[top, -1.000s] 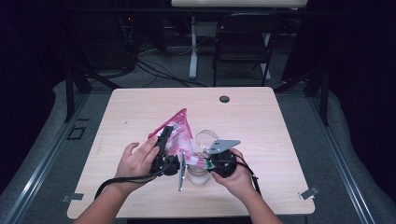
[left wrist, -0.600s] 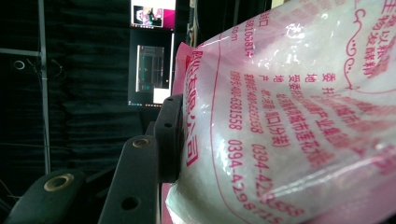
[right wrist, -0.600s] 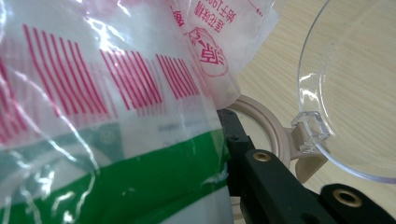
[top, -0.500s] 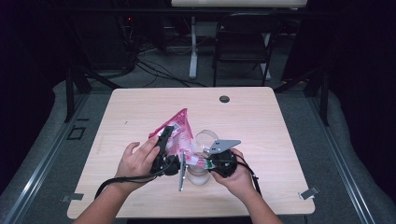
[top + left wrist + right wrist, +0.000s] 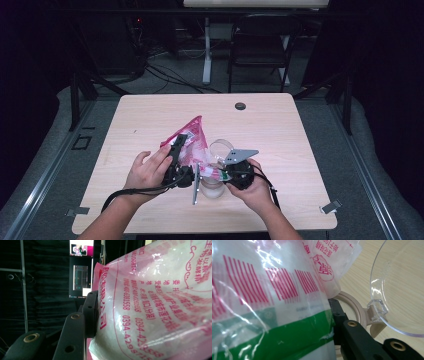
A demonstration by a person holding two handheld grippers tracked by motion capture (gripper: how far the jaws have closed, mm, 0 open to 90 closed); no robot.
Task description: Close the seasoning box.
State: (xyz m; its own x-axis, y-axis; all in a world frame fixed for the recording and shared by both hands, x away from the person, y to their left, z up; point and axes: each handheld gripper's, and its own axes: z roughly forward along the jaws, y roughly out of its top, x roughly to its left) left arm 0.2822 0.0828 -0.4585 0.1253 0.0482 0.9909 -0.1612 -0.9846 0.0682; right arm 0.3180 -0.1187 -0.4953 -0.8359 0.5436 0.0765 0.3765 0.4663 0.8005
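Both grippers' jaws clamped on pink bag.

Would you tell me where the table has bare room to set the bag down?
Free: the table's left half, the back strip beside the small black disc, and the right edge. Crowded: front centre, around the pink bag and clear jar.

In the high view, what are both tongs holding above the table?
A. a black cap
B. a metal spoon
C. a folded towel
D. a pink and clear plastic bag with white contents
D: the left tongs and the right tongs both grip the pink printed bag of white contents, next to a clear jar.
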